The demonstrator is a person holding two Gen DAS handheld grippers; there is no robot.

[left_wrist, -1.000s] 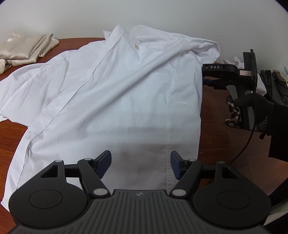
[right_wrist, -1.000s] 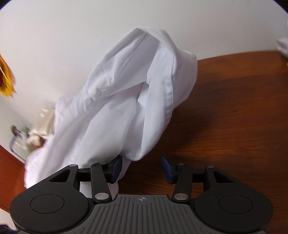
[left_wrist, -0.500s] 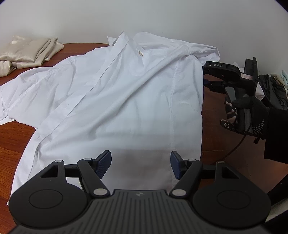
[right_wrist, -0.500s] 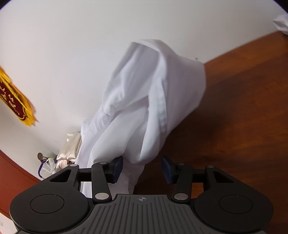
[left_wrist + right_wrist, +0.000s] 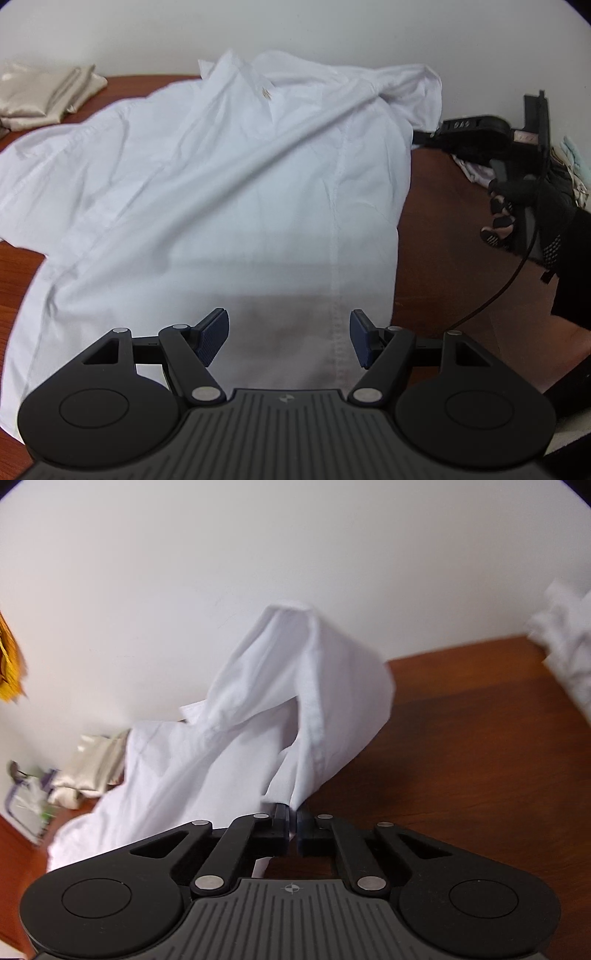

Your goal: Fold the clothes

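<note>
White shirt lies spread over most of the brown table, collar end toward the wall. R gripper has just closed its jaws & now pinches the shirt's sleeve edge on the shirt's right side, cloth bunched up above the table. L gripper hangs over the shirt's near hem w/ jaws wide apart, nothing clamped. Beige folded cloth sits beyond the shirt's far left corner.

Wooden tabletop is carrying a white shirt lying spread out; folded beige cloth is sitting far-left.
</note>
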